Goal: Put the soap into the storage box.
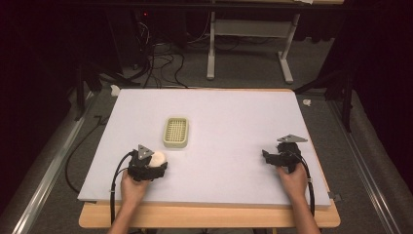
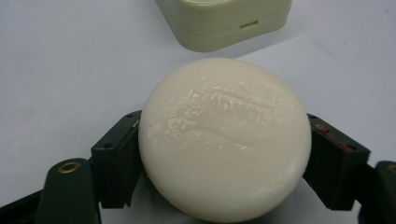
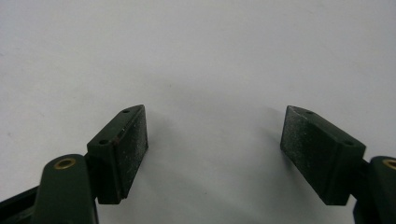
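Observation:
A round white bar of soap with embossed lettering sits between the jaws of my left gripper, which are shut on its two sides. In the high view the soap is at the front left of the white board, held by the left gripper. A pale green soap dish with a slotted top lies just beyond it; its near corner shows in the left gripper view. My right gripper rests at the front right, and its jaws stand wide apart over bare board.
The white board lies on a wooden table whose front edge shows below it. Beyond the board are a grey floor, loose cables and a white table frame.

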